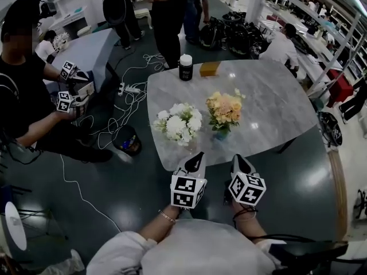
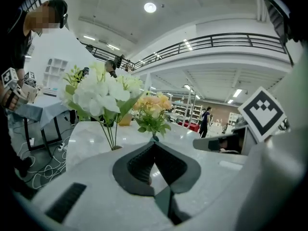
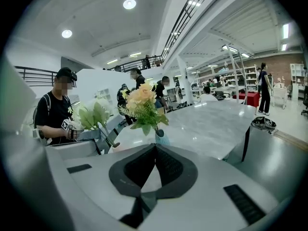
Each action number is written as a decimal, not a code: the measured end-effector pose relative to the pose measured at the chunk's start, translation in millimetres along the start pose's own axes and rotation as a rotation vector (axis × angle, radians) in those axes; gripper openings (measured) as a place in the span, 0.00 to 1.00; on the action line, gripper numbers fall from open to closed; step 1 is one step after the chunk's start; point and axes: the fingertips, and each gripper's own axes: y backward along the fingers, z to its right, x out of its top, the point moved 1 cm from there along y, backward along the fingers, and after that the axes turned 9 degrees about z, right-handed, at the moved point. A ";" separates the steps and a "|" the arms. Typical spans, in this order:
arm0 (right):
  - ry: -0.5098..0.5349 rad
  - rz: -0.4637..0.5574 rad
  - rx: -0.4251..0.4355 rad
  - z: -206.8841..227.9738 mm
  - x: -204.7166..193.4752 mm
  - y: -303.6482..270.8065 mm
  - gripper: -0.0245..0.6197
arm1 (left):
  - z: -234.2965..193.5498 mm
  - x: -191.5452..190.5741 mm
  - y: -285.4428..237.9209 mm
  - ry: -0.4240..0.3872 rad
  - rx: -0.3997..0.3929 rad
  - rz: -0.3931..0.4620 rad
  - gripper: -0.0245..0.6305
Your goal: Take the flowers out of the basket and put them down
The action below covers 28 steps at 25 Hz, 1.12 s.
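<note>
The left tool (image 1: pixel 196 155), ribbed dark pads pressed together on nothing, hovers at the near edge of the desk (image 1: pixel 275 96), a glossy grey marbled slab with rounded corners. Mid-desk stand fluffy white flowers (image 1: pixel 179 122) on thin stems, then ruffled peach flowers (image 1: pixel 225 109) in a small teal vase (image 1: pixel 221 134). The right tool (image 1: pixel 237 159), likewise closed and empty, hovers at the same near edge.

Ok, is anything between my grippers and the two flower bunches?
Nothing visible: only bare grey marble tabletop separates the left gripper from the white flower bunch and the right gripper from the peach flower bunch.
</note>
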 end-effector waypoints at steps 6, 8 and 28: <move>-0.016 -0.013 0.006 16.2 1.5 -10.6 0.05 | 6.8 -9.5 -18.5 0.017 0.009 -0.024 0.05; -0.004 -0.019 0.038 18.1 6.0 -17.7 0.05 | 7.4 -8.4 -27.1 0.023 0.033 -0.019 0.05; 0.012 -0.064 0.203 48.3 15.4 -46.6 0.05 | 26.1 -24.9 -64.5 0.101 0.180 -0.035 0.05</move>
